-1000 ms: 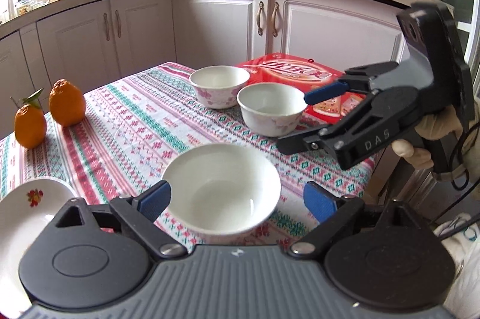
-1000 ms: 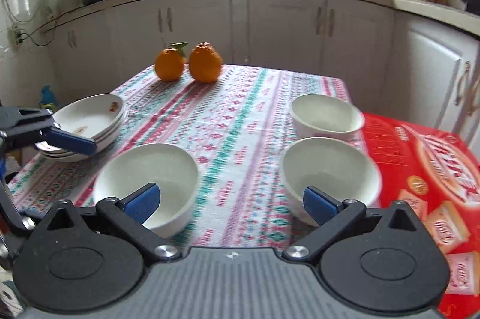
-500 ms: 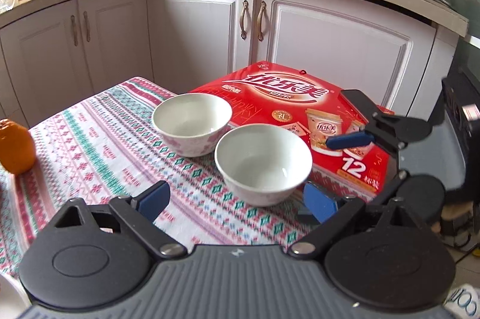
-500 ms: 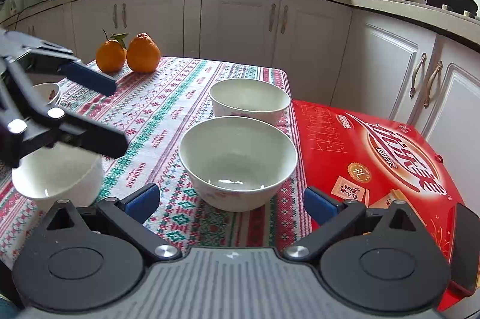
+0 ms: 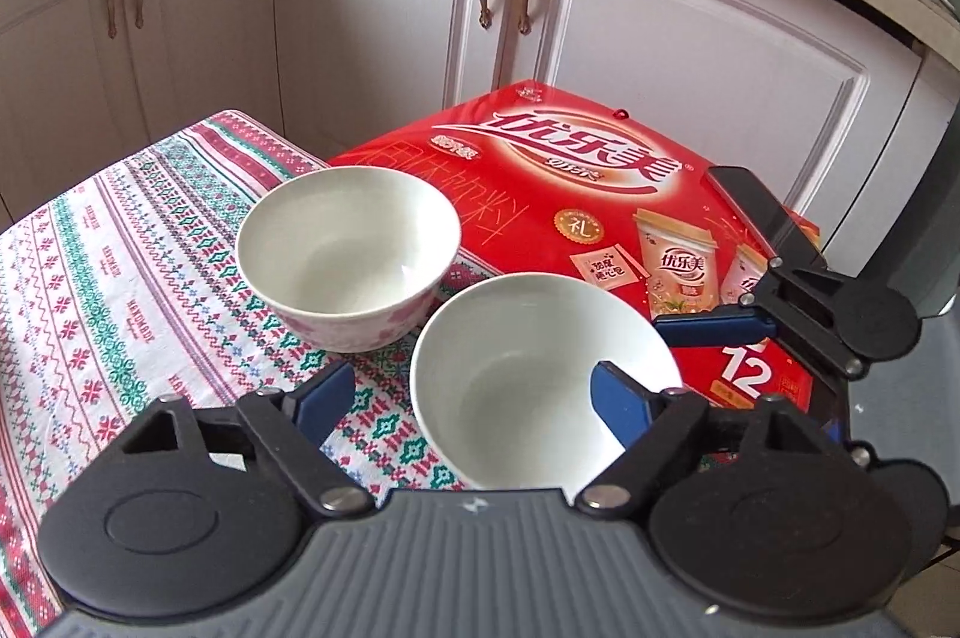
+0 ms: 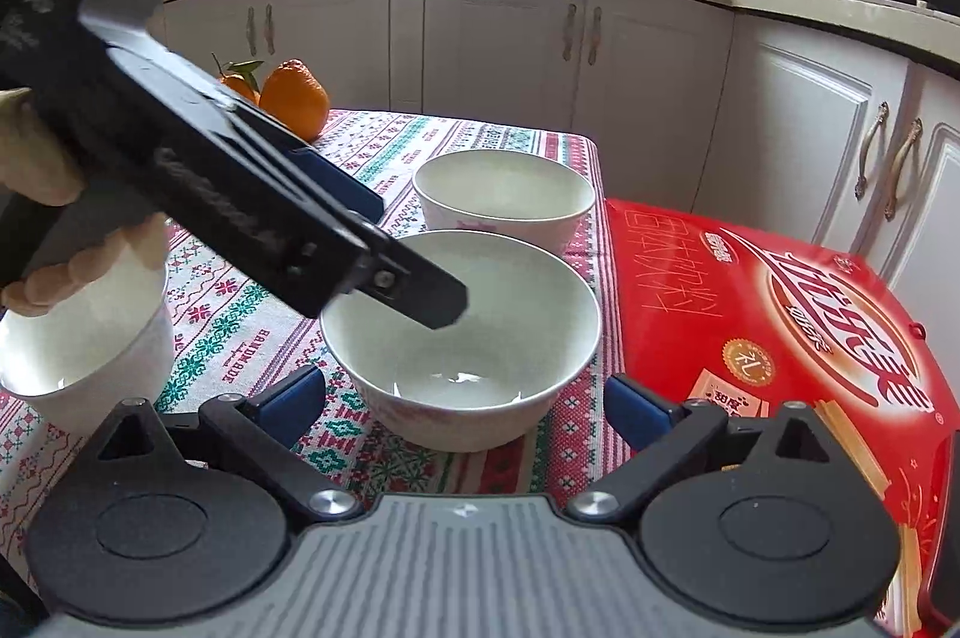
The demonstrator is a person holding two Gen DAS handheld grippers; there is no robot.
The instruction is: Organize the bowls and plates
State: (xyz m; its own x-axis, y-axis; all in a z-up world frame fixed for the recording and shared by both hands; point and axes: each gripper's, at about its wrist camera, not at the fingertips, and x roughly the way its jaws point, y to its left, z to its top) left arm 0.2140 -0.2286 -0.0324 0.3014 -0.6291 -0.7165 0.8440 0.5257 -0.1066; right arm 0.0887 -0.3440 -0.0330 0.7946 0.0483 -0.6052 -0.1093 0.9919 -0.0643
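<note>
Two white bowls stand on the patterned tablecloth. My left gripper (image 5: 474, 401) is open, straddling the near bowl (image 5: 516, 380): its right fingertip is inside the bowl, its left one outside the rim. The far bowl (image 5: 345, 248) stands just behind to the left. My right gripper (image 6: 465, 404) is open around the same near bowl (image 6: 474, 338), low at its front. The far bowl (image 6: 504, 191) is behind it. A third white bowl (image 6: 78, 338) sits at the left, partly hidden by the left gripper's body.
A red drinks box (image 5: 600, 194) lies right of the bowls, also in the right wrist view (image 6: 780, 326). Two oranges (image 6: 294, 98) sit at the table's far end. White kitchen cabinets (image 5: 390, 8) stand behind. The tablecloth (image 5: 108, 290) stretches left.
Both grippers have closed in on the near bowl from opposite sides. The left gripper left the third bowl and now has one fingertip inside the near bowl.
</note>
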